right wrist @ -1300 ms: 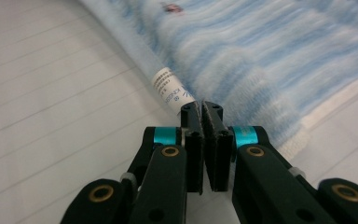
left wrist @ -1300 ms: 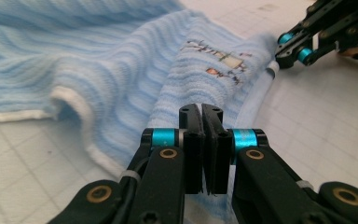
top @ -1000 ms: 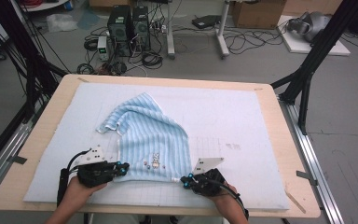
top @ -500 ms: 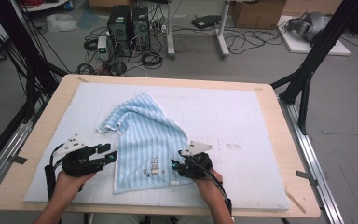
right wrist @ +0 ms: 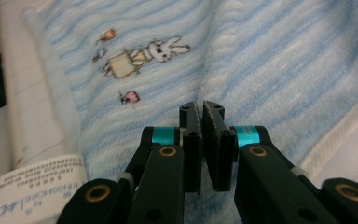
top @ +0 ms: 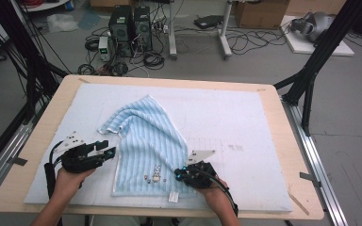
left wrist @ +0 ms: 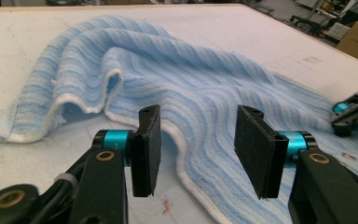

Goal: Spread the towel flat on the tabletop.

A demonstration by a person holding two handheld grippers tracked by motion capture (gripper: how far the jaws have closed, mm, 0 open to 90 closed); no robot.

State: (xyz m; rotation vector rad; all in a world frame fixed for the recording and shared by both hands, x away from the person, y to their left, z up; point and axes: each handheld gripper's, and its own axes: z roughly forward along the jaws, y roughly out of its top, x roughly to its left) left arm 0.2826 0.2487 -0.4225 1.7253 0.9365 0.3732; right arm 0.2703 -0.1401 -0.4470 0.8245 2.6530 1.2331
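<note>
Quick status from my end: the pale blue and white striped terry towel is sitting left of centre on the white-padded wooden desk. Its long axis runs from the bottom edge near me up toward the upper middle of the high view, where the far end is bunched and folded over itself. The left tongs have just been opening and now stand about half open with nothing between the pads. They're parked just beside the towel's left hem, not touching it. In the left gripper view that white hem snakes right through the gap ahead of the left tongs, so the edge I'd want is straight in front and slightly toward the right of that frame.

The right tongs have just been closing and are pretty much shut. In the right gripper view the right tongs look to be nipping a raised ridge of cloth near the lower right corner of the towel, just past the little embroidered rabbit and the white care label. I can't see the pinch itself clearly, so take that as my read.

So the left hand is the free one and the nearer one to the left hem. The next grab really hinges on sliding it toward the right of the high view until the hem is between the pads.
</note>
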